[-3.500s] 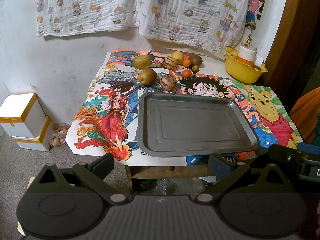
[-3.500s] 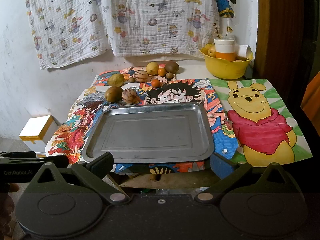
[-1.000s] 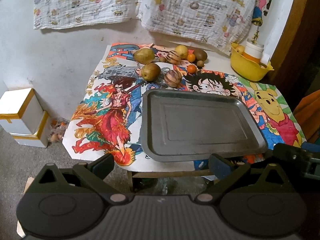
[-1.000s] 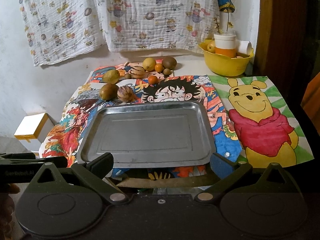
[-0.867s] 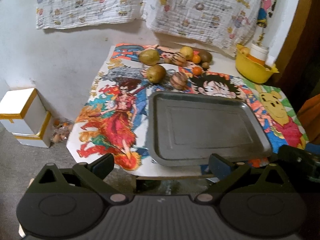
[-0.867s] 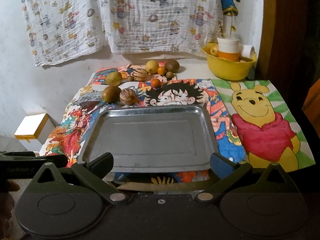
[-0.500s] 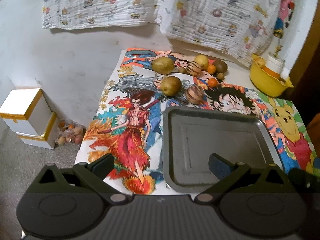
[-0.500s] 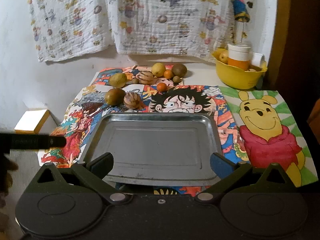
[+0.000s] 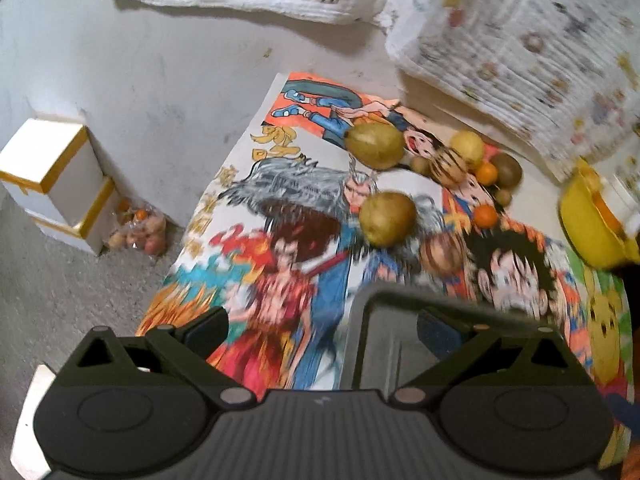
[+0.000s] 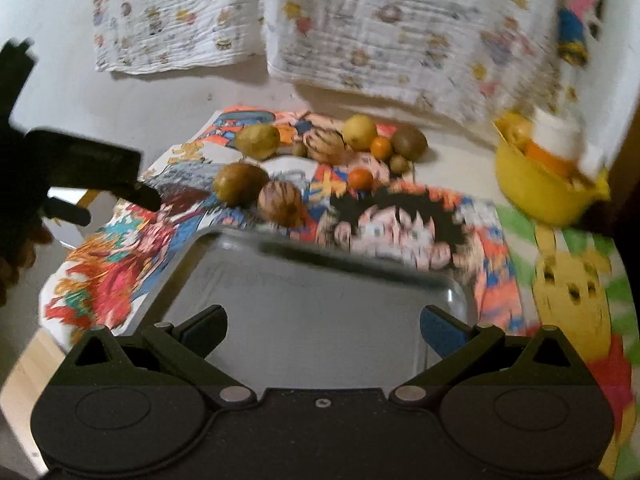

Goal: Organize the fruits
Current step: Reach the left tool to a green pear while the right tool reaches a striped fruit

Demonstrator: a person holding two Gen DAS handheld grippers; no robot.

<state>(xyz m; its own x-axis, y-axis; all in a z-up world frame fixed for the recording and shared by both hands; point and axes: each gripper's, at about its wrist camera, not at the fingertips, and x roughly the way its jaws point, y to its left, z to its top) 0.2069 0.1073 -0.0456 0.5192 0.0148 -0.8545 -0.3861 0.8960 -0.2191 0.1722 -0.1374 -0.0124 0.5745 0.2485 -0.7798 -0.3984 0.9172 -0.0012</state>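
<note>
Both sets of jaws stand spread wide and hold nothing. The left gripper (image 9: 322, 326) hangs over the near left corner of the metal tray (image 9: 384, 344), one finger above the cartoon mat (image 9: 256, 248) and the other above the tray. The right gripper (image 10: 323, 326) hangs over the tray's (image 10: 312, 304) near half, with bare metal between its fingers.

The tray lies flat on the mat with nothing in it, and open mat runs along its left and far rims. Past the far rim the fruits sit in a loose cluster near the wall: a pear (image 10: 240, 184) and a striped fruit (image 10: 281, 200) just beyond the rim, a second pear (image 10: 257, 141), a lemon (image 10: 360, 132), two small oranges (image 10: 361, 179) and some brown fruits farther back.

At the worktop's far right a yellow bowl (image 10: 540, 188) holds a white-and-orange cup and what may be a fruit; blur hides the rest. The mat's left edge overhangs the worktop (image 10: 24, 364), and white boxes (image 9: 56, 184) stand on the floor beside it.
</note>
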